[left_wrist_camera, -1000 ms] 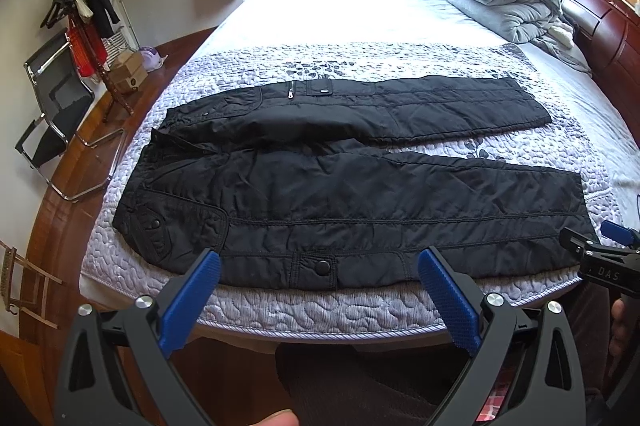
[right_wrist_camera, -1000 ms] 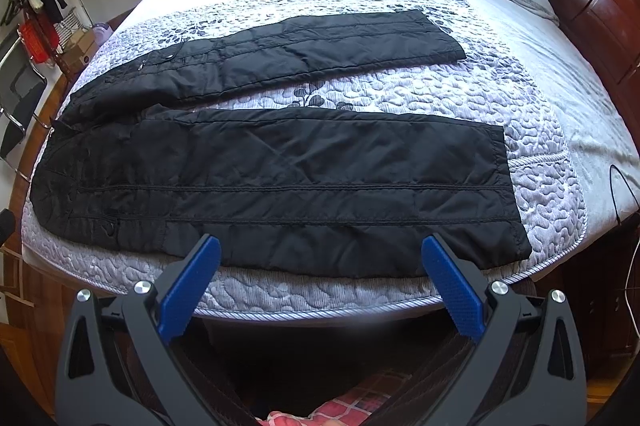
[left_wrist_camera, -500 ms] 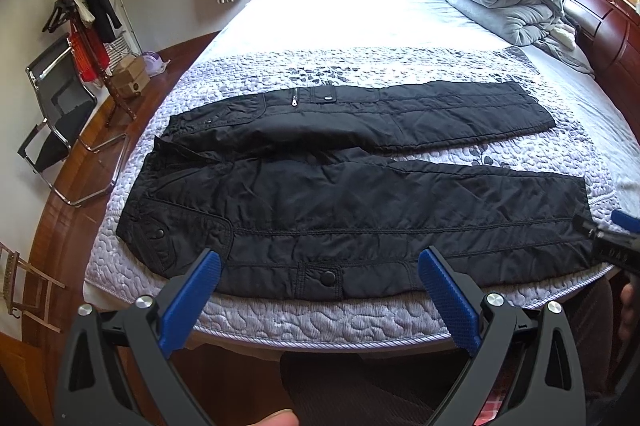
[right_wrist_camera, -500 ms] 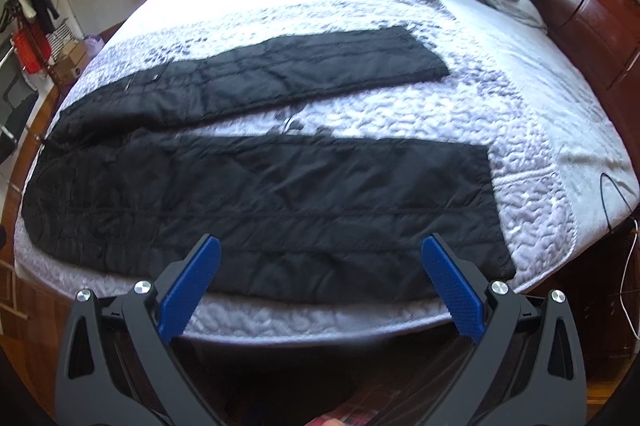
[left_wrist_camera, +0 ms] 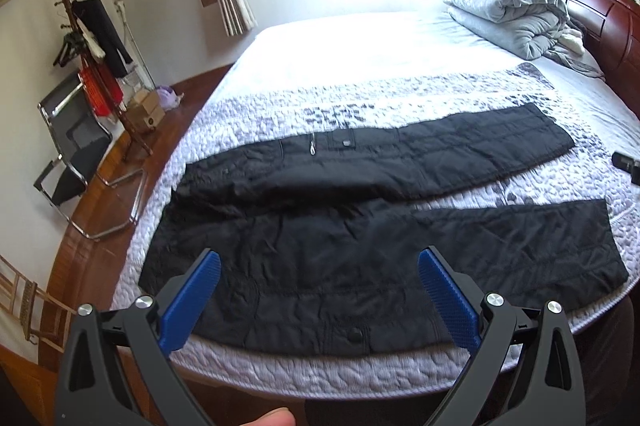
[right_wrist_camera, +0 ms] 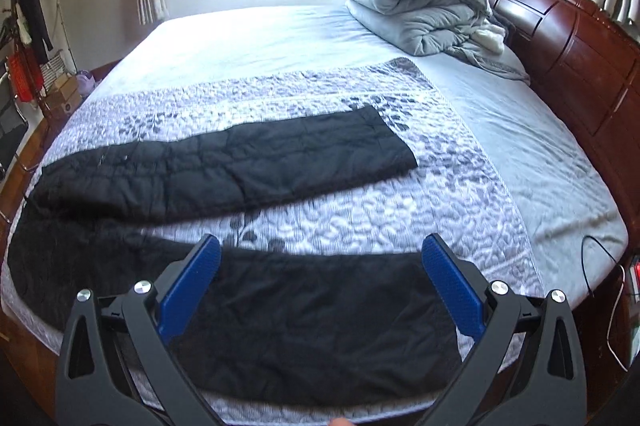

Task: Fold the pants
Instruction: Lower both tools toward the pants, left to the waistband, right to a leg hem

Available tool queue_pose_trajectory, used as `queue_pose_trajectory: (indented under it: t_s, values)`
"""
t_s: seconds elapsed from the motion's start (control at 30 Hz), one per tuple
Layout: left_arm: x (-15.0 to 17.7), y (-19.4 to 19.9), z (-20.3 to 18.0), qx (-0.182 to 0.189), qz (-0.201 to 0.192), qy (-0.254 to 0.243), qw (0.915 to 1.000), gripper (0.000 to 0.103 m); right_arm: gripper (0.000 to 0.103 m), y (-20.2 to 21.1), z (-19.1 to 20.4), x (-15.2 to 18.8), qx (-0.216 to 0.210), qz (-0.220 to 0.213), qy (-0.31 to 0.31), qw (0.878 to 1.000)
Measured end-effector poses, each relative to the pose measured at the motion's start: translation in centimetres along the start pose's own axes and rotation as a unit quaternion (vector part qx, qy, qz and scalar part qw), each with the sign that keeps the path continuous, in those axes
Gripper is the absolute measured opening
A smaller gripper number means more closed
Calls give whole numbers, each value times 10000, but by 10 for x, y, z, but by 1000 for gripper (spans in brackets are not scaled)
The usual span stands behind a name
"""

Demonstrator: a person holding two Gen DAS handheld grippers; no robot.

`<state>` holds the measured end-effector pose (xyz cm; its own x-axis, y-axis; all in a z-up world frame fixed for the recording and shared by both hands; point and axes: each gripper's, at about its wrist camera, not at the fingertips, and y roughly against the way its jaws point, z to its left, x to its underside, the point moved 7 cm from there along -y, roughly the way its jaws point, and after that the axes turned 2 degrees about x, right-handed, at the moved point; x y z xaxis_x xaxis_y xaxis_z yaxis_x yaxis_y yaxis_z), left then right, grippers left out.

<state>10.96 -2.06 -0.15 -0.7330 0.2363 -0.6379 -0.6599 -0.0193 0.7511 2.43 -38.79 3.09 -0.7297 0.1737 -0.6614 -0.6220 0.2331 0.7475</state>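
Nothing is folded yet: the pants (left_wrist_camera: 360,226) lie flat on the bed (left_wrist_camera: 360,46), 2 legs spread apart. Your left gripper (left_wrist_camera: 320,290) hovers over the waist, your right gripper (right_wrist_camera: 320,286) over the near leg, fingers wide, holding nothing.

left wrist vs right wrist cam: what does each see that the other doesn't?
Left wrist only: the pants' waist end with zipper pull and snap button, the metal chair, and the full coat rack.

Right wrist only: most of the wooden headboard, the cable at the bed's corner, and the near leg's cuff end up close between its open fingers.

Both: the black pants spread flat on the quilted cover, and the folded grey duvet.
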Motion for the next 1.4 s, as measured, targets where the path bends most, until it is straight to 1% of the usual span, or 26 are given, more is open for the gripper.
queue_pose_trajectory:
  t_s: [0.07,0.17,0.23,0.27,0.3,0.37,0.4,0.47,0.5,0.57,0.6,0.63,0.67,0.73,0.8,0.83,0.87,0.93,1.0,1.03,1.1,1.2,1.27,1.33,1.4]
  values:
    - [-8,-4,0,-1,-60,-13,10000,99,101,-10,-4,-15,-108,-37,-29,9999]
    - [-23,-16,0,18,-148,-16,9999,99,101,-30,-7,-37,-145,-69,40,9999]
    - [-32,-26,0,71,-239,-28,9997,99,101,-44,-9,-56,16,-214,184,9996]
    - [-38,-36,1,163,-264,1,9995,99,101,-55,-10,-67,107,-269,285,9992]
    - [-42,-43,4,227,-232,50,9995,99,101,-68,-11,-75,126,-235,345,9990]
    - [-52,-72,17,540,19,335,9980,99,101,-96,-15,-89,135,-49,396,9991]
    - [-59,-99,33,654,273,582,9958,99,101,-112,-16,-98,-10,32,358,9994]
    - [-66,-139,60,691,618,909,9915,99,101,-145,-24,-113,-168,219,179,9995]
    - [-69,-161,77,633,802,1076,9889,99,101,-161,-30,-119,-237,356,90,9990]
    - [-76,-211,124,320,1218,1394,9822,99,101,-206,-41,-134,-450,800,-121,9957]
    - [-77,-236,147,177,1411,1530,9779,99,101,-223,-45,-138,-469,970,-197,9940]
    - [-78,-251,165,-1,1538,1625,9746,99,101,-245,-51,-144,-486,1183,-295,9913]
    - [-77,-270,183,-81,1716,1746,9695,99,101,-264,-56,-148,-500,1363,-341,9888]
    - [-69,-308,224,-109,2104,2200,9525,99,101,-302,-60,-153,-497,1764,-347,9825]
    - [-62,-331,248,-66,2317,2544,9389,99,101,-334,-63,-154,-536,2122,-376,9750]
    - [-56,-344,262,-42,2495,2742,9287,99,101,-345,-67,-153,-603,2251,-416,9716]
    - [-52,-353,270,6,2605,2912,9205,99,101,-357,-68,-152,-652,2363,-462,9684]
    - [-45,-366,280,139,2760,3131,9086,99,101,-377,-72,-153,-665,2502,-515,9645]
    - [-41,-375,283,267,2831,3264,9015,99,101,-393,-78,-152,-667,2625,-599,9608]
    - [-39,-381,283,310,2926,3309,8966,99,101,-401,-79,-151,-702,2711,-654,9578]
    - [-39,-388,281,341,3012,3266,8952,99,101,-414,-81,-150,-671,2794,-639,9557]
    - [-43,-399,277,221,3138,3056,8987,99,101,-428,-79,-149,-598,2834,-596,9553]
    - [-46,-406,277,140,3185,3001,8991,99,101,-437,-75,-144,-513,2916,-575,9534]
    - [-49,-417,278,136,3302,3013,8944,99,101,-444,-68,-137,-323,3009,-295,9527]
    - [-50,-424,274,61,3433,2776,8972,99,101,-446,-62,-134,-148,3014,-100,9533]
